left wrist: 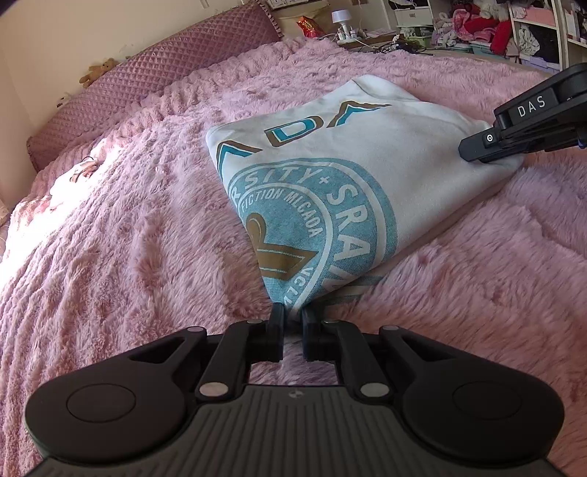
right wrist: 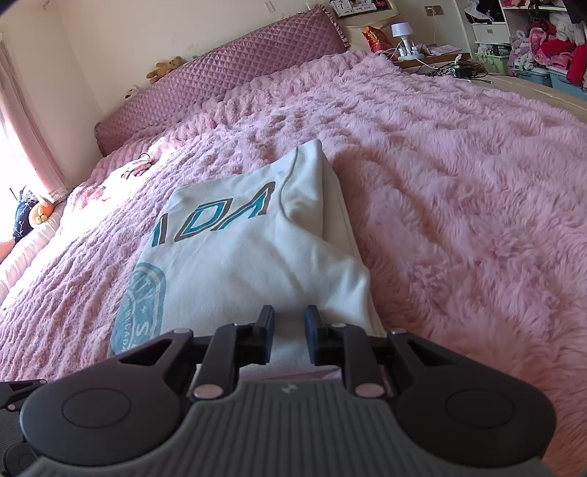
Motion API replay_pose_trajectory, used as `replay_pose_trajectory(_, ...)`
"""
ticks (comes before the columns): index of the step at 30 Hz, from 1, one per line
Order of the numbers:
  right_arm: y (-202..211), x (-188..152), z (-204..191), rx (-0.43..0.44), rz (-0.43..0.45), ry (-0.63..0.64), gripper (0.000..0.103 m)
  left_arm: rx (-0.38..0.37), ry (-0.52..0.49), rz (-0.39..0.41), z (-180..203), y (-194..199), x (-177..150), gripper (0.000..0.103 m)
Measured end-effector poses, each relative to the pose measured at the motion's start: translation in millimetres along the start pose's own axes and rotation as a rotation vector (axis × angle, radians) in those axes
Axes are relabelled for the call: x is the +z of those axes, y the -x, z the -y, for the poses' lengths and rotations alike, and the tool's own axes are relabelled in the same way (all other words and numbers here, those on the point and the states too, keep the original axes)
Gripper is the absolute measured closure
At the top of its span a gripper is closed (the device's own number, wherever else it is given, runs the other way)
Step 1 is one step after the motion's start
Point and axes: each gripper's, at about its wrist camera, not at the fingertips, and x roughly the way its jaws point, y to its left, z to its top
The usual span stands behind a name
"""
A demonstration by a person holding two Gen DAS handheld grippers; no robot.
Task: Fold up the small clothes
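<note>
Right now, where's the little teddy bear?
In the right wrist view, the teddy bear sits far left atop the quilted purple headboard cushion, against the wall.

Right gripper (right wrist: 288,326): held over white shirt (right wrist: 256,257); fingers parted, grip unclear.
Shirt: folded, laid on pink blanket (right wrist: 458,183).

"DAS" on right gripper (left wrist: 473,154); "FICTION" on sweatshirt (left wrist: 330,183)

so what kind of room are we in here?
Almost certainly a lived-in bedroom. The folded white printed sweatshirt lies on a fluffy pink plush bedspread, with a quilted mauve bolster pillow along the wall, a small brown teddy bear on it, and a small white bedside lamp beyond.
</note>
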Motion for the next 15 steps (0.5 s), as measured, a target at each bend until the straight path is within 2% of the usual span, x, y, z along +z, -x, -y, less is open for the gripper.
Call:
replay_pose_trajectory(2,-0.3,0.3,0.1,-0.002,-0.002,0.001,0.089,-0.021,0.017,-0.008,-5.3,5.9,1.8,0.092)
replay_pose_trajectory(3,-0.3,1.0,0.5,-0.002,-0.002,-0.001,0.089,-0.016,0.025,-0.015,-7.8,8.8,1.7,0.086)
replay_pose_trajectory(5,0.1,2.6,1.1,-0.002,-0.006,-0.006,0.089,-0.018,0.06,-0.014,-17.8,20.1,-1.1,0.085)
replay_pose_trajectory(9,10.6,9.1,-1.9,0.034,0.043,-0.005,0.081,-0.024,0.175,0.072,-41.2,43.0,0.5,0.083)
replay_pose_trajectory(11,15.2,15.4,-5.8,0.072,0.083,0.004,0.072,-0.09,0.284,0.141,-55.8,48.0,9.3,0.082)
replay_pose_trajectory(12,14.7,18.3,-7.8,0.087,0.091,0.006,0.071,-0.143,0.344,0.171,-62.7,47.8,13.2,0.08)
replay_pose_trajectory(13,12.6,22.0,-11.2,0.094,0.097,0.013,0.071,-0.21,0.413,0.194,-70.2,44.0,19.2,0.074)
replay_pose_trajectory(15,7.8,27.5,-16.0,0.106,0.104,0.025,0.071,-0.292,0.5,0.196,-75.9,30.8,26.4,0.073)
